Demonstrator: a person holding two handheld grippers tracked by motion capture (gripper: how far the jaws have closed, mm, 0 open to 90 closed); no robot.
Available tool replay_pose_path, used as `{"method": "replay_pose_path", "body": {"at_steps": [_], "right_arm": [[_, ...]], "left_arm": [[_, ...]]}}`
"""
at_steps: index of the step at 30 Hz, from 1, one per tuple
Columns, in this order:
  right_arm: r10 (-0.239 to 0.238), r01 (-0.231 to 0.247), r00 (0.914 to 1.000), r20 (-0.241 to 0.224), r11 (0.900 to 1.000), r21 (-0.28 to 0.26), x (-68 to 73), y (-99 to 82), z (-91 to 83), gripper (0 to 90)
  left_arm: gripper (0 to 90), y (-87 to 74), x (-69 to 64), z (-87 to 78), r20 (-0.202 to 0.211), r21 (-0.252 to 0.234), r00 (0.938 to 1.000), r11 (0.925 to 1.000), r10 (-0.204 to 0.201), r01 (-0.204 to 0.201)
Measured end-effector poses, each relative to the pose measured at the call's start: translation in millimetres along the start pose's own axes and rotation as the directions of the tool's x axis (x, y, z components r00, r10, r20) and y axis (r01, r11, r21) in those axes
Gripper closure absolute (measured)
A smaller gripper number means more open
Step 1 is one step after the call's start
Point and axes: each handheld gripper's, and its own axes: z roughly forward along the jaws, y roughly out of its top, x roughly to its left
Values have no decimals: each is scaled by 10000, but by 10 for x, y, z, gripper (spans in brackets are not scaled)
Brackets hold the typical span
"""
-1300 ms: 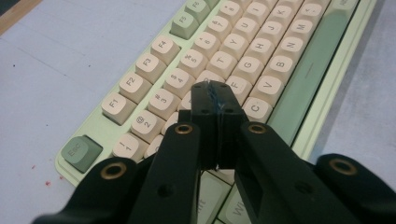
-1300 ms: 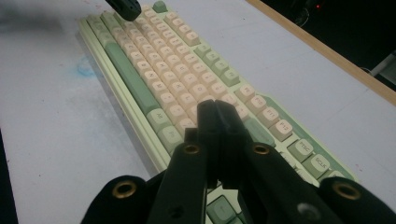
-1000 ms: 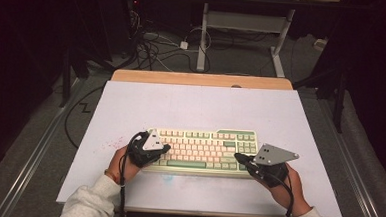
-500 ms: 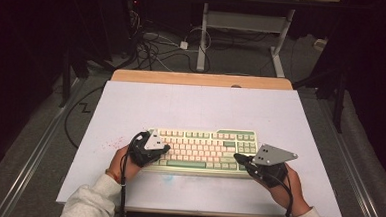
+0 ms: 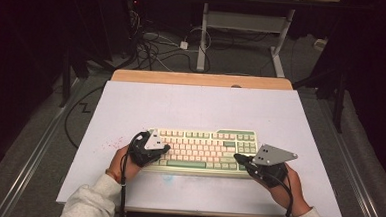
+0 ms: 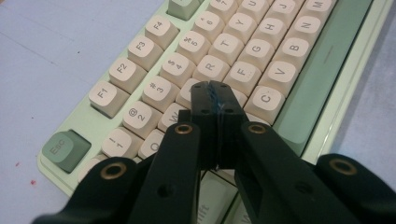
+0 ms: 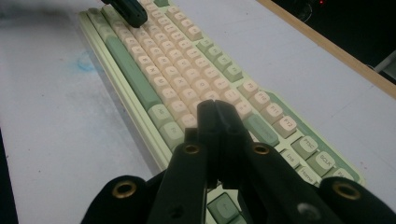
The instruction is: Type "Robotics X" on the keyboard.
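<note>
Brightly lit tabletop, dark surroundings, soft close-up blur

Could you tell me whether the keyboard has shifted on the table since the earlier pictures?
No. The keyboard lies at the same spot relative to the table's wooden far edge, both closed grippers over its ends.

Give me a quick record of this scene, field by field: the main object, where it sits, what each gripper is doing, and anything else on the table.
object: cream and green keyboard
location: near part of the white table
left gripper: jaws shut, tips over the keys near E and D
right gripper: jaws shut, tips over the keys at the keyboard's right part
held items: none
marks: red specks left of the keyboard, blue smudge along its near edge
</note>
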Motion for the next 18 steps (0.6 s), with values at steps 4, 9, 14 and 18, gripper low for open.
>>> {"method": "replay_pose_path", "body": {"at_steps": [4,9,14,18], "right_arm": [[3,-3,10000,-11,10000,11,6,1,2,899],[-11,11,10000,-36,10000,71,11,2,8,899],[1,-1,10000,-32,10000,54,11,3,4,899],[-2,2,10000,-16,10000,49,5,1,3,899]], "left_arm": [[870,0,-1,0,-10,5,10000,10000,6,-6],[874,-7,15,27,87,165,9999,9998,-128,127],[873,19,-27,14,-7,105,10000,9999,89,-89],[872,39,-40,-5,-79,5,9999,9999,147,-147]]}}
